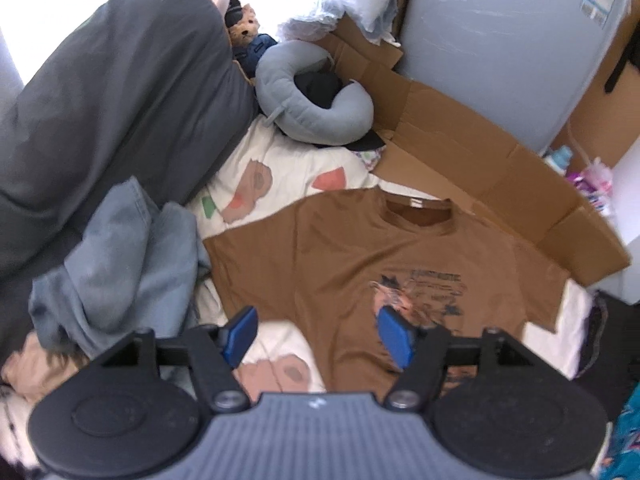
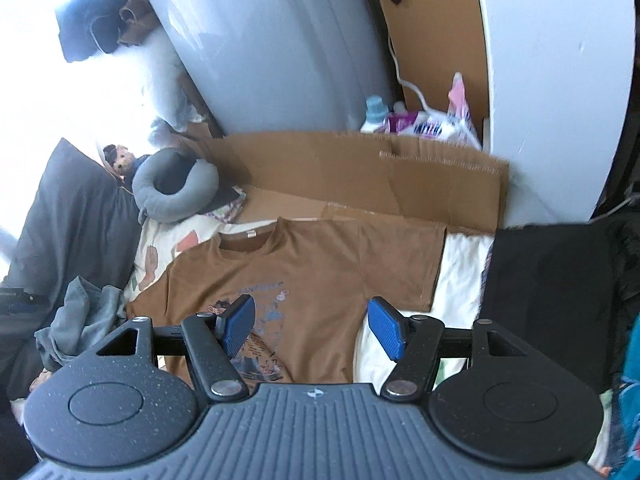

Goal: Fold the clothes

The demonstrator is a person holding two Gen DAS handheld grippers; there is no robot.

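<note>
Left wrist view. Left gripper [image 1: 318, 336]: blue pads spread wide, nothing between them, above the near hem area of the shirt. Shirt [image 1: 360, 264]: brown T-shirt, laid flat and face up on a white printed sheet [image 1: 280, 168], collar toward the far side, dark graphic on the chest, both sleeves spread out. Jeans [image 1: 120, 256]: blue-grey, crumpled, just beside the shirt's left sleeve. Duvet [image 1: 112, 100]: dark grey, bulky, along the left. Neck pillow [image 1: 316, 92]: grey, beyond the shirt, something black in its hollow. Teddy [image 1: 246, 30]: brown, in dark clothes, next to the neck pillow. Cardboard [image 1: 460, 160]: flattened, along the shirt's far and right side. Grey panel [image 1: 500, 40]: upright behind the cardboard.

Right wrist view. Right gripper [image 2: 312, 326]: blue pads spread wide, empty; the left pad over the shirt's graphic, the right pad over the sheet [image 2: 460, 276] just past the shirt's side edge. Shirt [image 2: 312, 264]: flat, unfolded, right sleeve reaching toward the cardboard [image 2: 360, 172]. Black cloth [image 2: 552, 292]: on the right, near the sleeve. Jeans [image 2: 80, 312]: heaped at the left. Neck pillow [image 2: 176, 184] and teddy [image 2: 122, 162]: at the far left. Bottles and packets [image 2: 420, 120]: behind the cardboard, details blurred.
</note>
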